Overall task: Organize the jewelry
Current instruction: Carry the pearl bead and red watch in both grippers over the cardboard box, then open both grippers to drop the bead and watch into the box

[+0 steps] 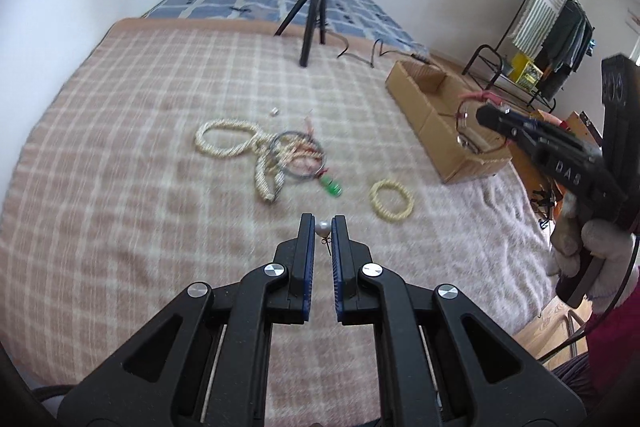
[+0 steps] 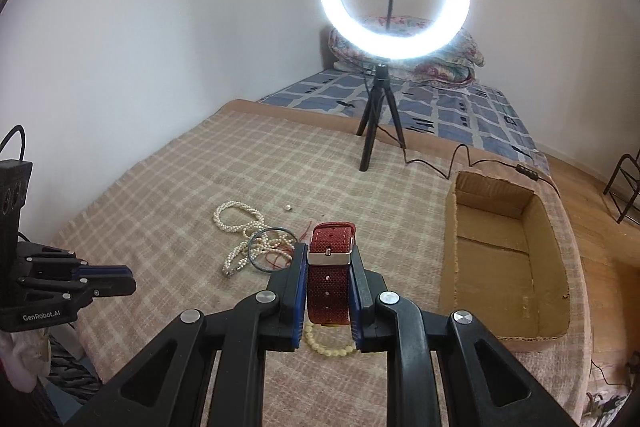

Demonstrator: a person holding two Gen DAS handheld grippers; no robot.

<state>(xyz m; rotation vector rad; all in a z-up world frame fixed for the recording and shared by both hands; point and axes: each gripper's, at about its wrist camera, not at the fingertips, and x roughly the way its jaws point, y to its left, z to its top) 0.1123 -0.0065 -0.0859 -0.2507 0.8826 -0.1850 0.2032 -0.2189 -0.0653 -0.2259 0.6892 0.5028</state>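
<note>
Left tongs (image 1: 323,223) pinch a pearl earring (image 1: 322,228) at the very tips; a jolt could flick it into the blanket (image 1: 120,147). Right tongs (image 2: 329,259) grip a red strap (image 2: 329,267), its buckle between the tips. Ahead-right of them, the box (image 2: 452,267) looks empty. Necklaces (image 2: 240,227) lie ahead-left.

Left gripper (image 1: 323,223) pinched shut (angled downward), right gripper (image 2: 328,255) clamped, gloved hand (image 1: 588,247)
</note>
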